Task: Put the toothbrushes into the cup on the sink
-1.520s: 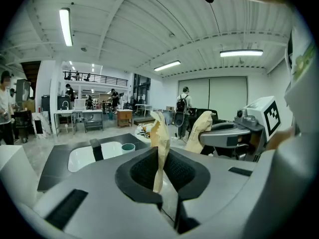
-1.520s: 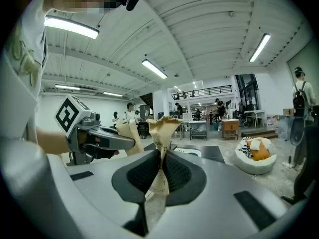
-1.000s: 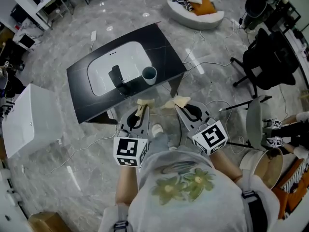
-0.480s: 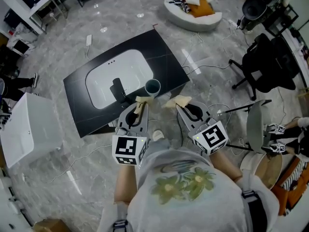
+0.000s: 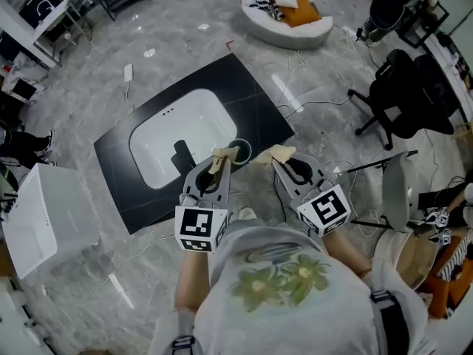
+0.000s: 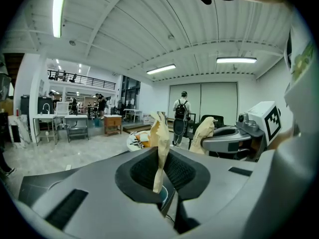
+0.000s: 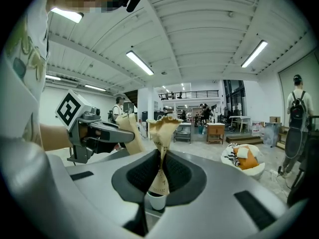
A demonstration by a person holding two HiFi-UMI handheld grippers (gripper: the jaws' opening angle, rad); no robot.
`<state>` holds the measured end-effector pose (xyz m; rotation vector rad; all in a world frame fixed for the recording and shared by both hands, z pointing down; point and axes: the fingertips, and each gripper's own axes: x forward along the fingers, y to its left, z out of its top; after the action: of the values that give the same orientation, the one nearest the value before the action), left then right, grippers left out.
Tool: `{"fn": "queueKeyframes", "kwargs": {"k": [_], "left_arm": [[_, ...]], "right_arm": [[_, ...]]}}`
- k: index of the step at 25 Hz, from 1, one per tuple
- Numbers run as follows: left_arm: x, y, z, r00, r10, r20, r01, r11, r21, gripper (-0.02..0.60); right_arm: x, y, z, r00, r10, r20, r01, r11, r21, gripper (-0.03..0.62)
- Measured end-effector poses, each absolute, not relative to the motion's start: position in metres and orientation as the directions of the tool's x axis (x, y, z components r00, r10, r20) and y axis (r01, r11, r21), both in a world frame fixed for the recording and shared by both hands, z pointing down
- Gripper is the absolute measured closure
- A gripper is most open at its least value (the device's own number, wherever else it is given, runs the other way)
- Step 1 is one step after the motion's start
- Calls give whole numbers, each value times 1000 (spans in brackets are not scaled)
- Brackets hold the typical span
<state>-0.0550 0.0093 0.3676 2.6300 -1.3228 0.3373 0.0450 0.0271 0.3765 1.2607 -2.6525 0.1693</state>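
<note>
I hold two toothbrushes, each in a crinkled tan paper sleeve. The left toothbrush (image 5: 222,156) is pinched in my left claw (image 5: 213,171) and the right toothbrush (image 5: 273,154) in my right claw (image 5: 285,167). Their paper tops flare past the jaws, side by side but apart. The cup (image 5: 242,149), pale and round, stands upright on the black sink (image 5: 244,95) near its front edge. It is beside the white basin (image 5: 185,128) and partly hidden behind the left toothbrush's tip.

The head camera is looking steeply down from overhead at the left gripper (image 5: 222,157), the right gripper (image 5: 276,156) and the black sink counter (image 5: 251,87), while each gripper camera is riding close behind its own jaws, facing roughly level across the hall, both sharing what is probably the same round floor cushion (image 5: 284,13).
</note>
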Motion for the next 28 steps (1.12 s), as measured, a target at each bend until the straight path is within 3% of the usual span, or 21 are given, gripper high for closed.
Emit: {"fn": "queueKeyframes", "kwargs": {"k": [17,28], "left_arm": [[-50,-29,407,632,-694,345,-760,-642,99,540],[-46,-45,440,603,-692,396,-784,-607,132,540]], "right_arm": [[49,-17,381,-541,-815,209,-836,548,-24,537],[52,-42,396,-570,-785,241,-814,580,-35,537]]}}
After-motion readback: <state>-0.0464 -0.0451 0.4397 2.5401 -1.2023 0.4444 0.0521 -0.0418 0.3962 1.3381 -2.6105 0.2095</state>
